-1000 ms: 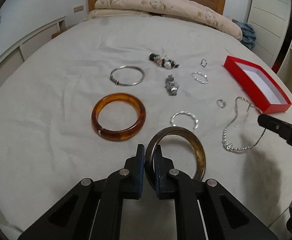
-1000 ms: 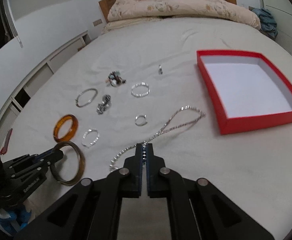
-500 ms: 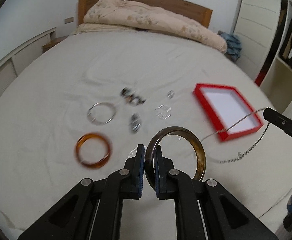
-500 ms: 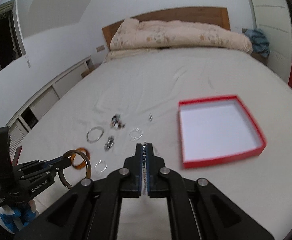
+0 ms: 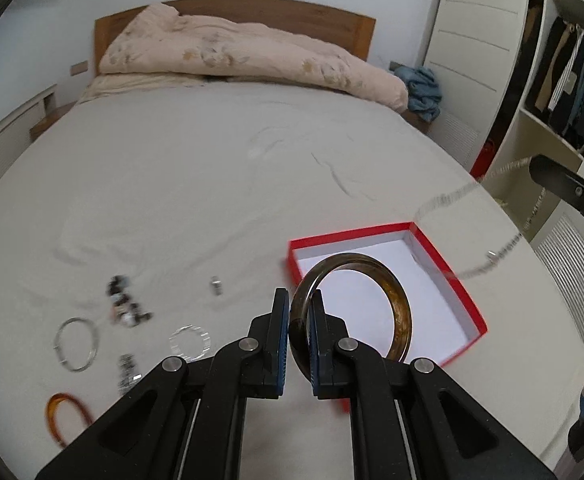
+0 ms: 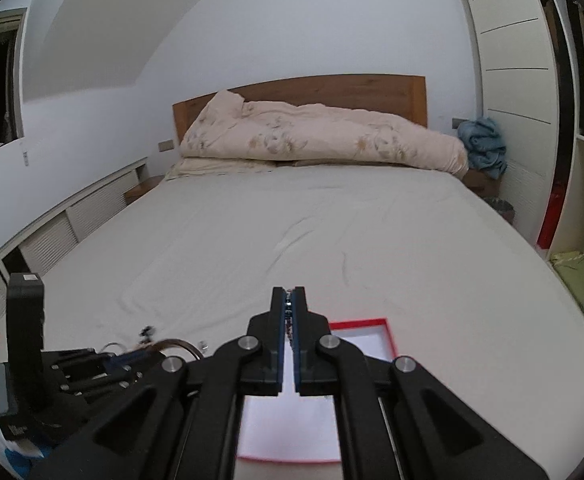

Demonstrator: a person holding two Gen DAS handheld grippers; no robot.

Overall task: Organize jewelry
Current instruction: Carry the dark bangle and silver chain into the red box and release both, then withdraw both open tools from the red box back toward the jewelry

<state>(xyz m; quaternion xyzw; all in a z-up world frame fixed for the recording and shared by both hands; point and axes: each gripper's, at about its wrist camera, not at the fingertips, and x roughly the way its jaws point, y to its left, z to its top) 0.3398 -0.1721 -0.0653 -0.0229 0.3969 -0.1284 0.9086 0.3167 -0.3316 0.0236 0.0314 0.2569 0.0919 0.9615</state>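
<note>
My left gripper (image 5: pixel 297 312) is shut on a dark brown bangle (image 5: pixel 402 312) and holds it above the near edge of the open red box (image 5: pixel 462 284). My right gripper (image 6: pixel 289 308) is shut on a silver chain necklace (image 5: pixel 448 200), lifted high; the chain hangs in a loop above the box's right side. In the right wrist view the box (image 6: pixel 388 332) lies mostly under the gripper. Left on the bed sheet lie a thin silver bangle (image 5: pixel 77 344), an amber bangle (image 5: pixel 66 416), a silver bracelet (image 5: pixel 190 342), a bead cluster (image 5: pixel 124 306) and a small ring (image 5: pixel 216 285).
A rolled quilt (image 5: pixel 252 60) lies against the wooden headboard (image 5: pixel 356 28). A white wardrobe (image 5: pixel 480 40) and open shelves (image 5: pixel 564 92) stand to the right. Low cabinets (image 6: pixel 68 216) run along the left wall.
Both grippers rose and moved right towards the red box, each keeping its hold. The bangle now hangs over the box; the chain is lifted clear of the sheet.
</note>
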